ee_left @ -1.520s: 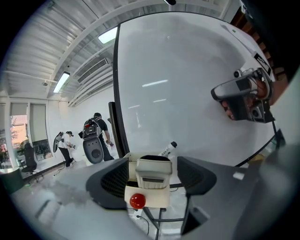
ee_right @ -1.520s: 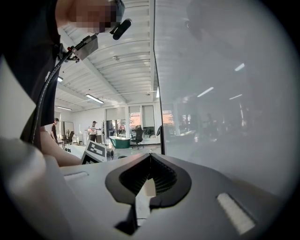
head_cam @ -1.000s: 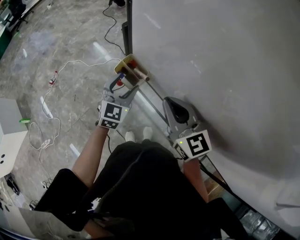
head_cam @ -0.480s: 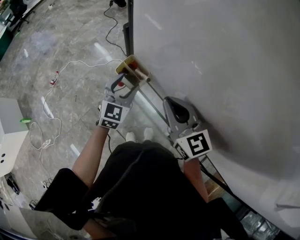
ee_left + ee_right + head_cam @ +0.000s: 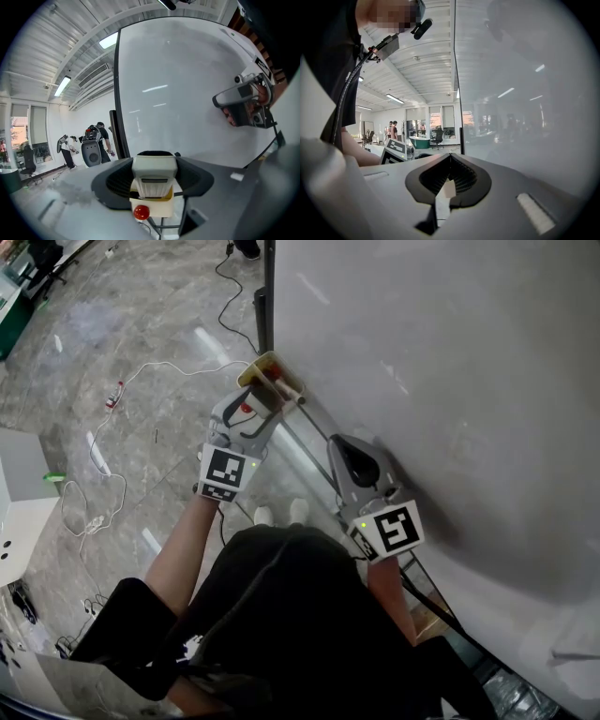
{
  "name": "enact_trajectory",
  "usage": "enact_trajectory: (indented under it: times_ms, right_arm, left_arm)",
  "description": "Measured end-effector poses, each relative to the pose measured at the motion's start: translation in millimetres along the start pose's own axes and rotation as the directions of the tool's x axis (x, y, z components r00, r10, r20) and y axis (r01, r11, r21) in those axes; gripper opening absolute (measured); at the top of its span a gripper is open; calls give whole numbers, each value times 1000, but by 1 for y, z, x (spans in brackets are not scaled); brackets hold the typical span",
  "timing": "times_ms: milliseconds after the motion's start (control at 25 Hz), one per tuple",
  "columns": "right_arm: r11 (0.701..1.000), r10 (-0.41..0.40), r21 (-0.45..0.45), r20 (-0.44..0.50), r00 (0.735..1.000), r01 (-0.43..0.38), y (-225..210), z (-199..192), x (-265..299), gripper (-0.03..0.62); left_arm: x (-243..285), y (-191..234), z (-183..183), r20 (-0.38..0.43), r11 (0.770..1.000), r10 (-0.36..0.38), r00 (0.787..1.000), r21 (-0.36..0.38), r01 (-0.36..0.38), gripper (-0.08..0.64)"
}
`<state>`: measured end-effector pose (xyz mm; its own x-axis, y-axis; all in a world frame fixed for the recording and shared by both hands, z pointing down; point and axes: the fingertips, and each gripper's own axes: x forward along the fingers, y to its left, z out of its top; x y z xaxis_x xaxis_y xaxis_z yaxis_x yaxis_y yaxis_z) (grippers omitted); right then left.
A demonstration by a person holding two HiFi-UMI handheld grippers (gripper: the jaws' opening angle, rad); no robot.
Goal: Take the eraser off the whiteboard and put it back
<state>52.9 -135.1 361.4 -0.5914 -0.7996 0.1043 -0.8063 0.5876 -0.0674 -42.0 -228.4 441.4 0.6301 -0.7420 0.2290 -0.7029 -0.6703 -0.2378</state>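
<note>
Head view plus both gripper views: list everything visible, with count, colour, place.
whiteboard: one, grey-white, upright, right side of the head view
eraser: one, cream with a red knob, by the whiteboard's left edge
white cable: one, looped across the floor
black cable: one, on the floor near the whiteboard's edge
floor: grey, marbled
boxy unit: one, white, left edge of the head view
bystanders: two, far back in the right gripper view
shoes: two, white, below the grippers
left gripper: grey, fingers have just been closing, now shut on the eraser
right gripper: grey, fingers shut, empty, beside the whiteboard
</note>
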Motion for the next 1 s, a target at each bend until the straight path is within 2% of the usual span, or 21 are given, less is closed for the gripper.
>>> enact_trajectory:
  times_ms: [360,520,1000]
  right_arm:
    - [1000,31,-4,20,999,-31,6,4,2,9]
    - [999,50,-7,30,998,-50,12,5,0,9]
    - [993,111,-32,61,992,-109,40,22,-4,9]
  left_arm:
    - [-15,-1,28,56,1000,22,998,16,-23,276]
    - [-29,1,45,95,998,63,993,-22,-61,276]
    - [-86,5,79,158,990,142,977,-32,-139,276]
